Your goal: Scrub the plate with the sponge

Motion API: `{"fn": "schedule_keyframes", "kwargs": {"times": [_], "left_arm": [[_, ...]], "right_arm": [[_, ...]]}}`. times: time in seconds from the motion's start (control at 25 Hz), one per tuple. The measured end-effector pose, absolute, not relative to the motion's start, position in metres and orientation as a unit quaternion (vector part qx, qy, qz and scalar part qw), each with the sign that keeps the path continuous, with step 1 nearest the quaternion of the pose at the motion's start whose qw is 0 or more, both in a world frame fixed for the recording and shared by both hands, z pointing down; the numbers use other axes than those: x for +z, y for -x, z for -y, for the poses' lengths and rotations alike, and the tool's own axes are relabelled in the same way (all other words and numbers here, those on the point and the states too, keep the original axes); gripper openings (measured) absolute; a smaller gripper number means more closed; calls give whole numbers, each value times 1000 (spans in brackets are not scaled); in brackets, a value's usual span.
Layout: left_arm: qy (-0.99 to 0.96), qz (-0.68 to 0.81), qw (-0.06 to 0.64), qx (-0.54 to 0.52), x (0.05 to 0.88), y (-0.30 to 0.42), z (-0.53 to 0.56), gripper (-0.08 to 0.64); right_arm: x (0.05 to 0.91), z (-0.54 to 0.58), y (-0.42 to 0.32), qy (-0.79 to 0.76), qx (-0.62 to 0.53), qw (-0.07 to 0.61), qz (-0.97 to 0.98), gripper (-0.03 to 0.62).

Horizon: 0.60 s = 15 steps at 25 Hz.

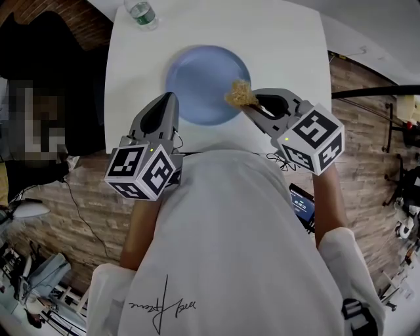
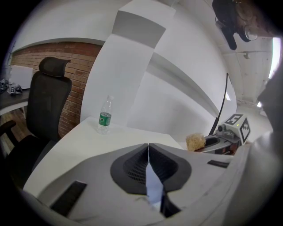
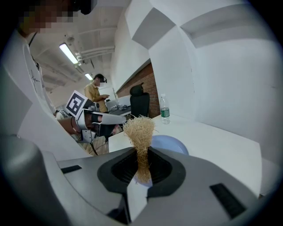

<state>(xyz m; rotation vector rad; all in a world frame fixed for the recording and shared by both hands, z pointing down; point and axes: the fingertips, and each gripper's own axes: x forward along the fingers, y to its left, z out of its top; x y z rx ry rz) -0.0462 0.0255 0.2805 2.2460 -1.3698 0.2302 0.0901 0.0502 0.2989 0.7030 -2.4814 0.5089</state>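
Sponge getting pinched tight in the jaws of the right gripper, frayed end sticking out over the right rim of the blue plate, left gripper hanging by the plate's left edge, jaws pressed together on nothing, plate sitting on the white table.

Count: 1 table, 1 plate, 1 sponge, 1 water bottle, 2 tongs: left tongs, right tongs.

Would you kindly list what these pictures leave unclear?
Round blue plate: near rim hidden by the left gripper, head view.
Clear plastic bottle: cut off by the top edge, head view; label print too small.
Tan fibrous sponge: contact with plate unclear, head view.
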Motion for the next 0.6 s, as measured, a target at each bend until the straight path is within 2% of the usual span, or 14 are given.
{"fn": "schedule_keyframes", "kwargs": {"times": [0.6], "left_arm": [[-823,501,250,96,288,45,-25,-6]], "right_arm": [[301,-61,-92,-266,180,256,912,44]]}}
